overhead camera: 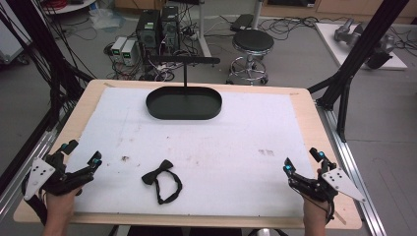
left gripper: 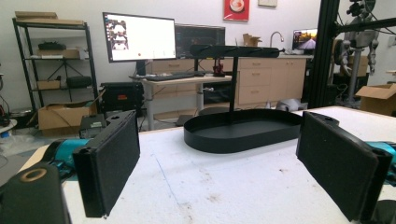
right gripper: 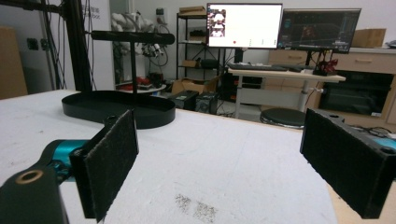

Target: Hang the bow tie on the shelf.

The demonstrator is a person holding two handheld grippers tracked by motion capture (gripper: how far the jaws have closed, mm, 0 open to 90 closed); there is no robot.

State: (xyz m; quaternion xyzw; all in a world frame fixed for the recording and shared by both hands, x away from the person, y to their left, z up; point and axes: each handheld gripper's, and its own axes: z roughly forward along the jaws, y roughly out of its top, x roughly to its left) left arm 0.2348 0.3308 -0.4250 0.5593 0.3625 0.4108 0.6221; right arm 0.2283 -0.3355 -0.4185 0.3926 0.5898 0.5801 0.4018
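Note:
A black bow tie with its looped strap lies on the white mat near the front edge, left of centre. A black oval tray with a T-shaped stand rising from it sits at the back centre; the tray and the tray also appear beyond each gripper's jaws. My left gripper rests at the front left corner, open and empty, left of the bow tie. My right gripper rests at the front right, open and empty. Their jaws stand wide apart in the left gripper and right gripper views.
The white mat covers a wooden table. Dark smudges mark the mat. Black frame posts stand at the right and left. A stool and computer towers are on the floor behind.

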